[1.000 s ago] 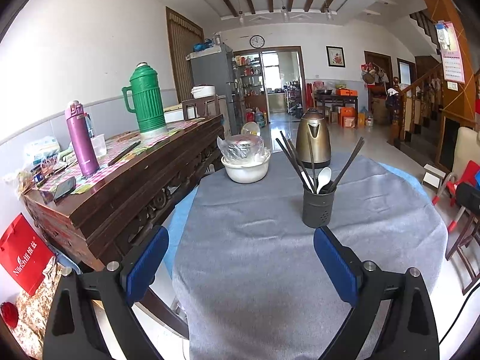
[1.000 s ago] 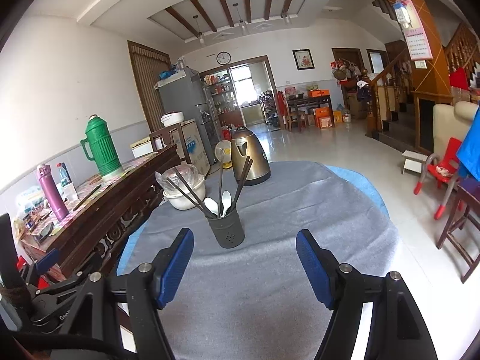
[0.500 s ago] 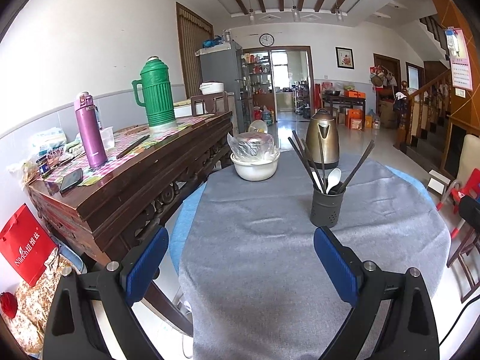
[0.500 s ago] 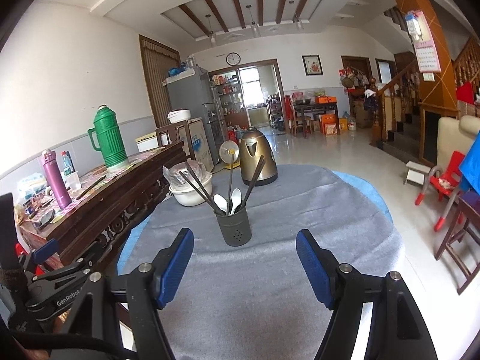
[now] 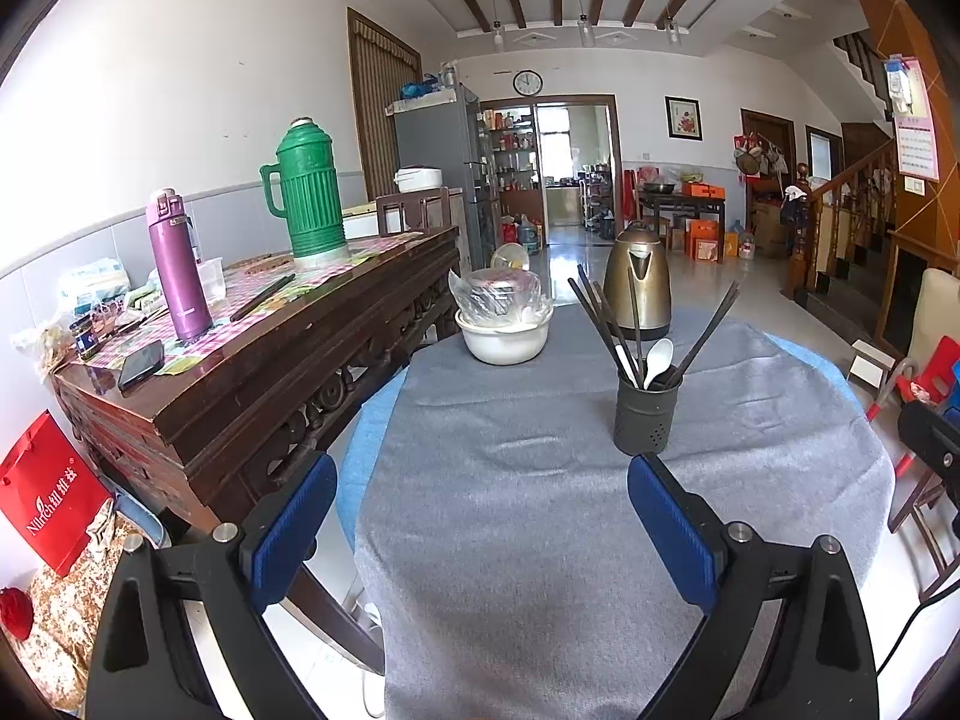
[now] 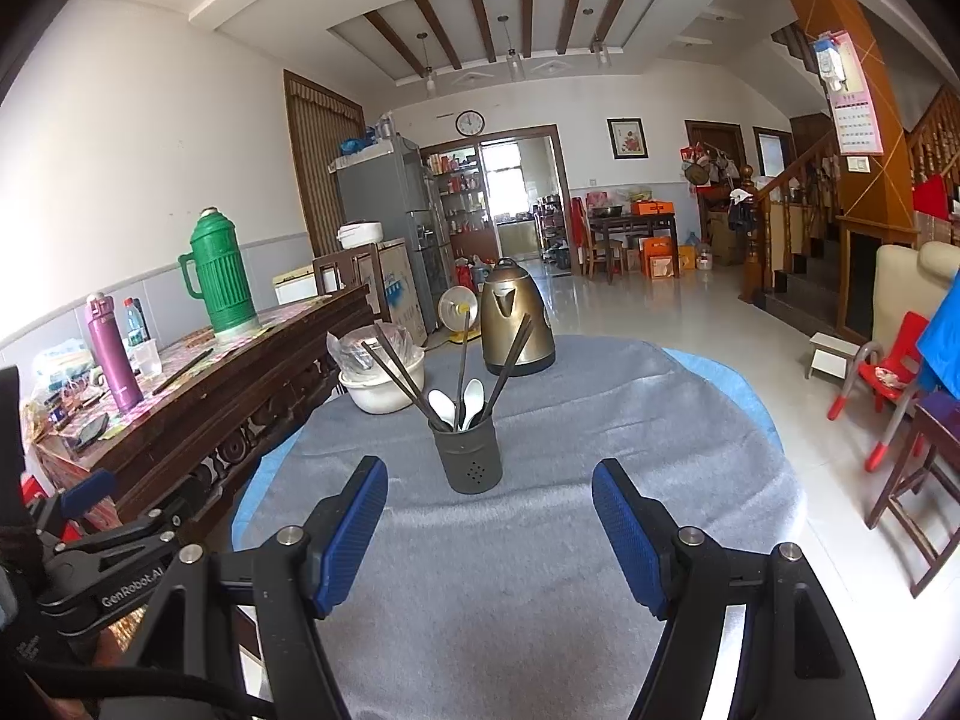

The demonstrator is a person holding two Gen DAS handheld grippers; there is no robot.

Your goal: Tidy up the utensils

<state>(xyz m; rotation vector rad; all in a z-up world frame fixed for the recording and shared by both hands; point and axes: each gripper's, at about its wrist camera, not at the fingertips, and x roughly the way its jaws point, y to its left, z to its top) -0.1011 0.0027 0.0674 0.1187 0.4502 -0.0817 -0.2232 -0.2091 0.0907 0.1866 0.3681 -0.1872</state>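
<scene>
So we're in a big open living room with a tiled floor, white walls, a beamed ceiling and a wooden staircase (image 6: 810,192) off to the right. Right in front of us is a round table under a grey felt-like cloth (image 5: 540,540), with a blue layer peeking out at the edges. To the left of it runs a long dark carved wooden sideboard (image 5: 270,384), and on that we can see a tall green ribbed thermos jug (image 5: 309,192) and a purple metal flask (image 5: 177,267).

On the table itself, at the far end, there's a bronze-coloured electric kettle (image 6: 516,318), and left of it a white bowl covered with crinkly plastic wrap (image 5: 504,327).

The main thing is the dark grey perforated metal utensil holder (image 6: 468,456). It stands upright on the cloth, nearer to us than the kettle. Sticking out of it are long dark chopsticks (image 6: 396,372), fanned out left and right, plus two white spoons (image 6: 474,396) tucked in the middle.

Our left gripper (image 5: 480,516) is spread wide with nothing in it, and the holder sits just beyond its right-hand blue pad. Our right gripper (image 6: 489,522) is also wide apart and empty, hanging over the cloth with the holder straight ahead between its fingers, close but not touching.
</scene>
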